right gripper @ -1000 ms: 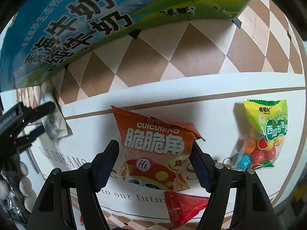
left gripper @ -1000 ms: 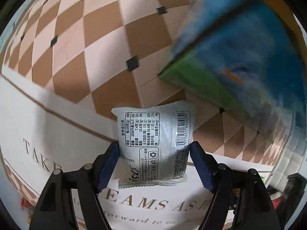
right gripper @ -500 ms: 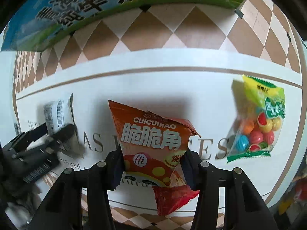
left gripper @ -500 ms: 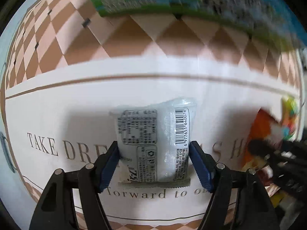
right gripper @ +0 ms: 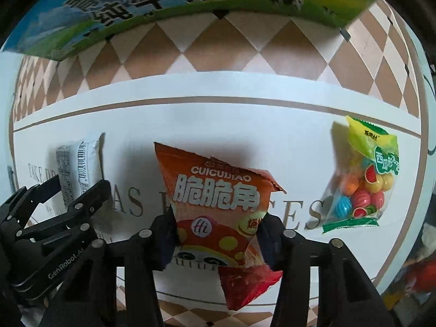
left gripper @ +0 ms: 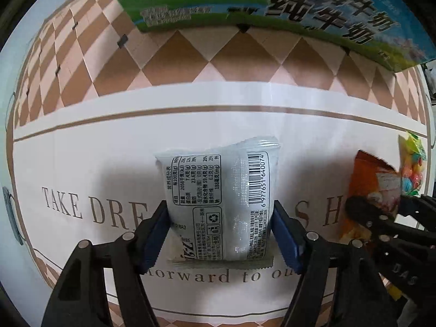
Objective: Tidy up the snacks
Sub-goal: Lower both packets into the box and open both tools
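Observation:
My left gripper (left gripper: 219,234) is shut on a white snack packet (left gripper: 220,204), label side up with a barcode, held just over the white printed mat (left gripper: 109,169). My right gripper (right gripper: 216,241) is shut on an orange snack bag (right gripper: 218,204) marked CUICUIJIAO, squeezing its lower half. In the right wrist view the left gripper (right gripper: 68,199) and the white packet (right gripper: 77,169) show at the left. In the left wrist view the right gripper (left gripper: 381,218) and the orange bag (left gripper: 365,190) show at the right edge.
A bag of coloured candy balls (right gripper: 362,179) lies on the mat to the right of the orange bag. A blue and green milk carton box (right gripper: 163,5) stands at the back on the brown checkered cloth (right gripper: 218,54). A red packet (right gripper: 419,275) sits at the far right edge.
My left gripper has swung with the white packet from over the checkered cloth to over the mat. My right gripper has closed tighter on the orange bag.

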A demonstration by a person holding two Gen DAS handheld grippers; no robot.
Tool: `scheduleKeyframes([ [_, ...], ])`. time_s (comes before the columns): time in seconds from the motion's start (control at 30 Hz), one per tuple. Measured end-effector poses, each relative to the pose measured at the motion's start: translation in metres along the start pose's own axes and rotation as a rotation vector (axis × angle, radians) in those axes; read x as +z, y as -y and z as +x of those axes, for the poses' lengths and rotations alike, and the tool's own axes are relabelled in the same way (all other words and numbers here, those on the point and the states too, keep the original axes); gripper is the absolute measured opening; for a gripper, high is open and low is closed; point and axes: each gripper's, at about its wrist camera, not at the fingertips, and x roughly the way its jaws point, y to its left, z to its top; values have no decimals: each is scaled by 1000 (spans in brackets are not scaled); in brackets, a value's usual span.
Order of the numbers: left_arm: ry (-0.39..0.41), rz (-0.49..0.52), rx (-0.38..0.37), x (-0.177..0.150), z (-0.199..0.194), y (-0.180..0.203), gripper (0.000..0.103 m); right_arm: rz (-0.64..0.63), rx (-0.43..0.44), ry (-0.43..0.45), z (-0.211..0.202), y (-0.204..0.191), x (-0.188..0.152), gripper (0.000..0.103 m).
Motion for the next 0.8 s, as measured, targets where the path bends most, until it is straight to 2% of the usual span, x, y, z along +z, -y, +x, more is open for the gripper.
scheduleKeyframes([
  [0.17, 87, 9, -24, -7, -31, 5, 70, 27, 76, 31, -19, 5, -5, 48],
  [0.33, 201, 2, -89, -5, -90, 2, 70, 37, 170, 110, -67, 13, -6, 48],
  [0.43, 248, 1, -136, 6, -124, 0, 70, 49, 237, 175, -109, 21, 5, 48],
  [0.6, 284, -14, -190, 45, -166, -1, 70, 44, 307, 282, -171, 26, 41, 48],
  [0.8, 256, -27, -220, 130, -170, 2, 70, 33, 280, 344, -204, 31, 111, 48],
])
